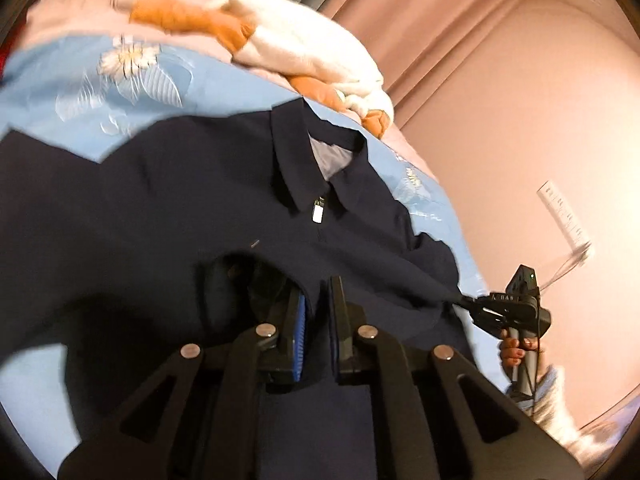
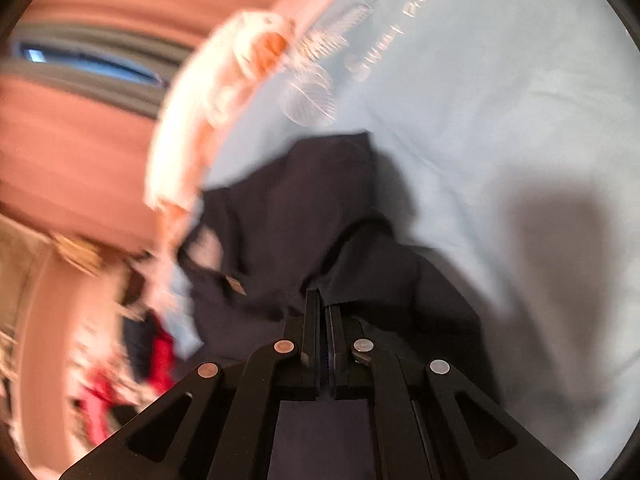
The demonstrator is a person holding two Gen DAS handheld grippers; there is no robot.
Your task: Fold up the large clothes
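left gripper [image 1: 316,300]: jaws drawn close, a fold of the navy jacket [image 1: 168,200] pinched between the blue-edged pads
right gripper [image 2: 323,312]: jaws pressed together on the jacket's dark edge; in the left wrist view it [image 1: 474,307] grips the stretched cloth at the right, a hand [image 1: 514,350] around its handle
navy jacket: spread front up on the light blue floral bedsheet [image 1: 80,92], collar open, zip pull [image 1: 319,211] just below the collar
beyond the jacket: a white and orange garment [image 1: 288,48] heaped near the sheet's far edge, apart from the jacket
surroundings: pink curtains [image 1: 420,20] behind the bed; blurred red clothes [image 2: 160,356] at the left of the right wrist view
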